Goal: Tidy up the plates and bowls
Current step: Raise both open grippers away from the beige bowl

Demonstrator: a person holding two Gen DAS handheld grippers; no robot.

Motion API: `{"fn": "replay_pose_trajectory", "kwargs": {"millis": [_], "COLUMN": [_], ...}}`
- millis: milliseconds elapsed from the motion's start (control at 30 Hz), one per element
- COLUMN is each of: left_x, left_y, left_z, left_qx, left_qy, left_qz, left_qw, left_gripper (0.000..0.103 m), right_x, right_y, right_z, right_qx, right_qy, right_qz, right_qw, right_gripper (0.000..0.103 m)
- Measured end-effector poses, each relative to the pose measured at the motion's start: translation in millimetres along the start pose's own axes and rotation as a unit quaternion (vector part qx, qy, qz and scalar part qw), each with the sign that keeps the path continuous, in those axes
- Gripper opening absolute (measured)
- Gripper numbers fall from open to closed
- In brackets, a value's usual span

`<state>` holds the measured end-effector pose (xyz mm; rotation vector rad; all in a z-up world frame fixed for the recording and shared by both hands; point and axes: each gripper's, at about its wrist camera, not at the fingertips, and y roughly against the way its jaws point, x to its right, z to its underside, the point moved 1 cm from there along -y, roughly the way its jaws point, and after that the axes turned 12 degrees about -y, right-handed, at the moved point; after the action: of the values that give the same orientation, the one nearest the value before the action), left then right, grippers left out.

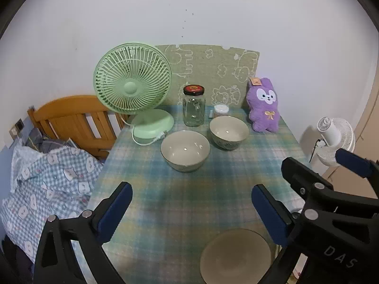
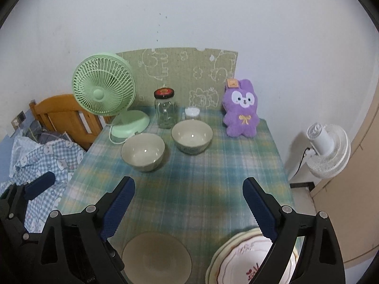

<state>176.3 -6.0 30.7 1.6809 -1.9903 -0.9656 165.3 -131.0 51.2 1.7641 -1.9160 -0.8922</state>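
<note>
Your left gripper [image 1: 191,203], right gripper [image 2: 189,201]: both wide, empty. "DAS" on black frame. Clear glass jar [image 1: 193,110], red-black lid, empty. Two beige ceramic bowls [image 1: 185,151] empty.

A plain white wall [image 2: 213,19] rises behind the desk [image 2: 201,177], which wears a plaid cloth; a wooden bed [image 1: 71,118] with checked bedding [image 1: 47,177] stands left; a white fan [image 2: 329,149] sits right, by a beige door [image 2: 355,201].
</note>
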Motion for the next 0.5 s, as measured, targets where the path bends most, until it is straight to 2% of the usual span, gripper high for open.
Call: {"fn": "replay_pose_trajectory", "kwargs": {"millis": [233,500], "left_x": [-14.5,-34.6], "left_y": [-15.6,-38.5], "left_z": [-14.9,-30.2], "left_qx": [-0.002,0.0], "left_qy": [-0.013,-0.007], "left_qz": [-0.01,0.003], "left_qw": [0.9999,1.0], "left_gripper": [0.103,0.103], "right_x": [-14.7,-31.3], "right_y": [-15.2,-39.5], "right_z": [-17.0,-35.1], "right_qx": [0.008,0.006], "right_qy": [0.013,0.011], "right_qz": [-0.002,-0.004], "right_qw": [1.0,1.0], "right_gripper": [0.094,0.094]}}
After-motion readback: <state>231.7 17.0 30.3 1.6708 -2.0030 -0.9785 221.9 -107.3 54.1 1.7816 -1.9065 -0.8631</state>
